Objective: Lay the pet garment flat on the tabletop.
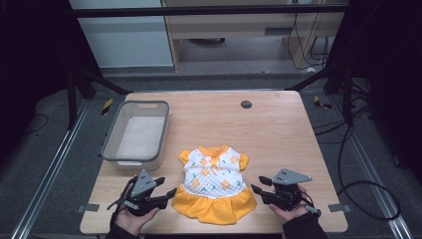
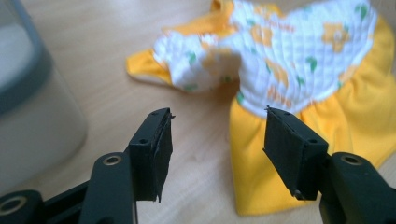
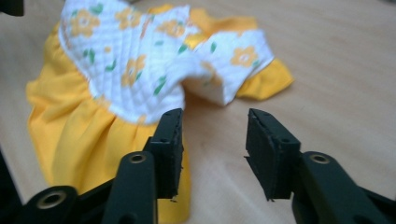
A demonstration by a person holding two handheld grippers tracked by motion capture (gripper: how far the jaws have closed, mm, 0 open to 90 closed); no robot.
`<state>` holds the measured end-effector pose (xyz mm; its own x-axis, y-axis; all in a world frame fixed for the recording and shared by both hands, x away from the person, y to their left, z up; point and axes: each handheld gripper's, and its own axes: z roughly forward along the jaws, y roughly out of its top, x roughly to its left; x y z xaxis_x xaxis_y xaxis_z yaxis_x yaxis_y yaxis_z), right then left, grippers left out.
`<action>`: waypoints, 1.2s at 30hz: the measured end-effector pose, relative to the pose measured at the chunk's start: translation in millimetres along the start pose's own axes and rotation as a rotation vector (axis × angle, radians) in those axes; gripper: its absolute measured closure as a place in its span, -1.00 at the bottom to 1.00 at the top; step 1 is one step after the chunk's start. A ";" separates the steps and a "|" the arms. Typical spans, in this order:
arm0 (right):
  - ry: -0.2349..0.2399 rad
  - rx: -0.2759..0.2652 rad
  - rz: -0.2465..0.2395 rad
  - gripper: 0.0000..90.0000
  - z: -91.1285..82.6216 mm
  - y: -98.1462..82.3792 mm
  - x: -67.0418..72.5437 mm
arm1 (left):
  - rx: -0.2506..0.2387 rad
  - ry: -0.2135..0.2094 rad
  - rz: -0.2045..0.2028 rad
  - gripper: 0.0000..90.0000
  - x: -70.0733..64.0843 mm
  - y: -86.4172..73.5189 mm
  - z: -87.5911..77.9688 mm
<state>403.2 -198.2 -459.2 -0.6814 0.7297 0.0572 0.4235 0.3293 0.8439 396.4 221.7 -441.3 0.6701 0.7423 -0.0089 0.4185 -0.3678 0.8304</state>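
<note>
A small dress (image 1: 214,181) lies flat on the wooden table (image 1: 278,129), its white quilted top printed with orange flowers and its skirt yellow. My left gripper (image 1: 166,186) sits at the skirt's left edge, held in a hand, jaws apart with bare wood between them. In the left gripper view the dress (image 2: 299,74) lies just beyond the left gripper (image 2: 217,135). My right gripper (image 1: 259,185) rests at the skirt's right side, also open. The right gripper view has the dress (image 3: 135,70) ahead and to the left of the right gripper (image 3: 212,149), with nothing between the pads.
A grey plastic bin (image 1: 135,134) with a pale bottom stands on the table's left half, behind my left gripper; its wall (image 2: 28,98) shows close by in the left gripper view. A dark round grommet (image 1: 246,104) sits near the far edge.
</note>
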 end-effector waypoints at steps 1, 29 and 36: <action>-0.024 -0.034 0.007 0.11 -0.2 6.8 -5.7 | -0.017 0.002 -0.009 -0.08 3.5 5.3 -1.8; -0.148 0.033 0.097 0.11 98.3 50.1 -60.5 | 0.153 0.118 -0.075 0.01 52.3 65.3 125.4; -0.152 0.144 0.083 0.21 120.5 35.9 -63.4 | 0.232 0.129 -0.099 0.06 56.8 49.8 148.3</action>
<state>533.5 -160.4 -496.9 -0.5471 0.8364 0.0331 0.5627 0.3382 0.7543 546.2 162.5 -483.1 0.5416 0.8407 -0.0006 0.6171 -0.3970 0.6794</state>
